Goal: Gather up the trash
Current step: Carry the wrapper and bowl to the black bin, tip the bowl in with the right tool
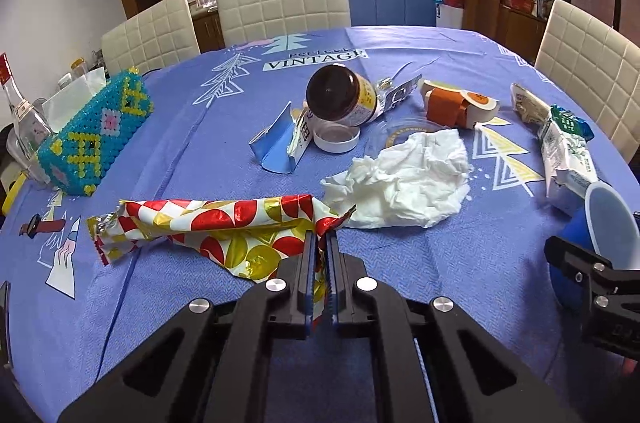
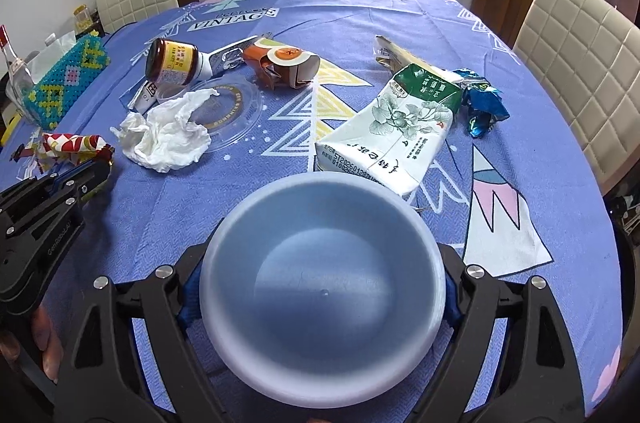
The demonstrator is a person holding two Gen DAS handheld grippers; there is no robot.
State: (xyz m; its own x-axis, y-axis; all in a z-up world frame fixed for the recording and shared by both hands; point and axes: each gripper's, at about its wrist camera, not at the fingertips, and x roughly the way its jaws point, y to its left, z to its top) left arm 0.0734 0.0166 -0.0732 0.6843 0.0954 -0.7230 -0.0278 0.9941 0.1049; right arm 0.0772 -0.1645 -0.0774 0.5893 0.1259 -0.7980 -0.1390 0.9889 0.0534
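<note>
— Right tool (image 2: 322,287)?
— Clamped around a round blue plastic bin (image 2: 322,275), nothing inside.
— Left tool (image 1: 319,243)?
— Nearly closed, pinching the red-and-gold foil wrapper (image 1: 208,227), lying crosswise on the blue-clothed bench (image 1: 460,263).

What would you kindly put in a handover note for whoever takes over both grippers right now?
Left gripper: shut on the wrapper, which lies on the table.
Right gripper: shut on the blue cup, empty, open toward the camera.
Done: nothing in the cup yet.
Left on the table: tissue, jar, milk carton, orange carton, blue foil. Probably next: wrapper into cup.
</note>
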